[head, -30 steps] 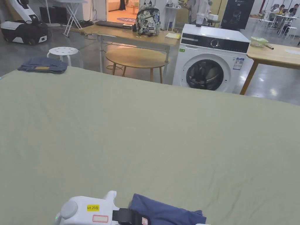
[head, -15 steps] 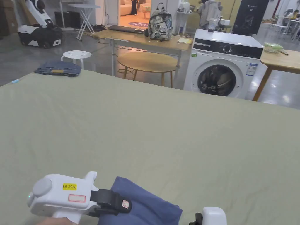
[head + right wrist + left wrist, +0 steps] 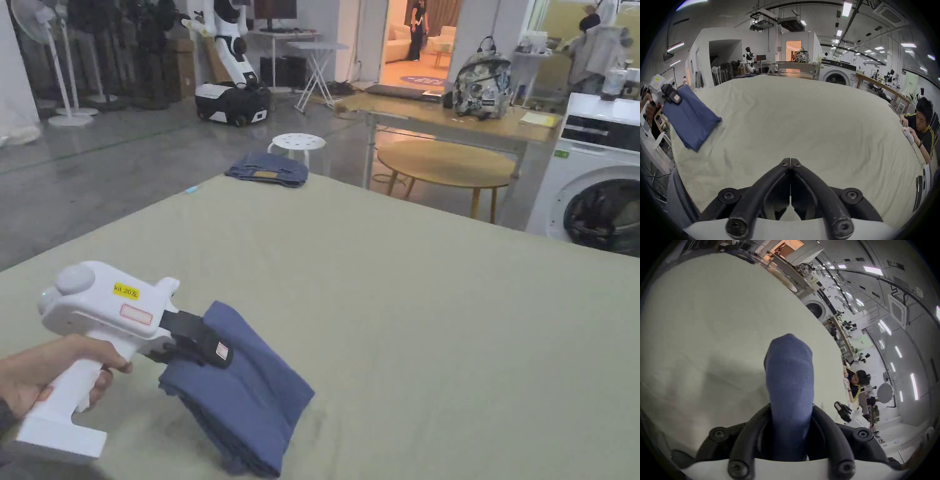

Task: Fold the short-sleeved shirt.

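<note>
- Near the table's left edge, the left gripper clenches the folded blue shirt, lifted at a tilt, its lower end close to the cloth.
- Over the table's near edge, the right gripper has its jaws closed on nothing.

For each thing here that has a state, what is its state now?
Blue shirt: folded into a bundle, lifted at one end.
Left hand-held gripper: shut on the blue shirt.
Right hand-held gripper: shut, holding nothing.
Jeans: folded, lying at the far corner of the table.
Washing machine: door closed.
</note>
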`<state>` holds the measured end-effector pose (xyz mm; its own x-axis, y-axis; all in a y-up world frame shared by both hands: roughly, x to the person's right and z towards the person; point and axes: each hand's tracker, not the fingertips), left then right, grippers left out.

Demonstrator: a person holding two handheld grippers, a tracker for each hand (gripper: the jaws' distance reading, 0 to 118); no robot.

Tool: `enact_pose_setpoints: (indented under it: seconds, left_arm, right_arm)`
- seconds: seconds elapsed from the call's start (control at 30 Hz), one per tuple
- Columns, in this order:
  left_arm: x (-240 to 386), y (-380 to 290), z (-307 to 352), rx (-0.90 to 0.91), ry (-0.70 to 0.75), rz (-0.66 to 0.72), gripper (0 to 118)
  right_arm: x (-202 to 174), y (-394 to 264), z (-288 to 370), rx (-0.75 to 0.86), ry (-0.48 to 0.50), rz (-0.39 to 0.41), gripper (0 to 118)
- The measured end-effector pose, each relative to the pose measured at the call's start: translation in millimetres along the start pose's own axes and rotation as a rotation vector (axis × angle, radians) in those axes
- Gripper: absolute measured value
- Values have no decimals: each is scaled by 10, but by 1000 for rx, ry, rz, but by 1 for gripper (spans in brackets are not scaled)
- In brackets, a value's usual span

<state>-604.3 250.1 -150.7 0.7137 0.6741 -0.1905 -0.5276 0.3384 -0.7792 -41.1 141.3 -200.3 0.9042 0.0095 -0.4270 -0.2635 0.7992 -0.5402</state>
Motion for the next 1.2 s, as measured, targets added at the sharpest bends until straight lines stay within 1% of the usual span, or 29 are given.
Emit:
enact_pose_setpoints:
  seconds: [0.13,0.17,0.33,0.4,0.43,0.53,0.6,0.67,0.7,0.8,0.93,1.0,1.1,1.2]
  left_arm:
    - [-141,152,373,6,98,34,16]
    - [-333,286,452,5,121,32,16]
    - [-575,538,741,-5,224,27,16]
    - [-646,598,775,-5,250,27,16]
    - [-690,623,801,-3,298,26,16]
    - [-805,663,786,-3,325,69,16]
    - [-765,596,735,-9,356,63,16]
    - [-767,577,687,-16,413,52,22]
    - [-884,609,675,-17,422,44,28]
    - [-942,687,720,-26,565,17,50]
    - [-894,731,911,52,707,9,51]
    - [-736,652,957,114,736,-21,50]
    - [-640,511,824,101,696,-34,50]
    - [-533,297,577,89,690,-64,48]
  right_arm:
    - [-48,-22,-65,-18,-2,4,0]
    - [-52,-27,-83,-24,-5,6,0]
    - [-66,-26,-142,-45,-17,9,0]
    - [-75,-21,-163,-52,-22,9,0]
    - [-78,-17,-175,-57,-22,9,0]
    - [-103,-10,-173,-61,-26,16,0]
    - [-113,-1,-177,-66,-24,17,0]
    - [-94,-9,-206,-69,-26,18,0]
    - [-72,-18,-224,-71,-25,19,0]
    - [-75,-7,-230,-71,-24,22,0]
    - [-73,17,-217,-64,-22,21,0]
    - [-78,24,-212,-62,-20,18,0]
    - [-86,16,-229,-62,-15,12,0]
    - [-106,6,-220,-61,-7,7,0]
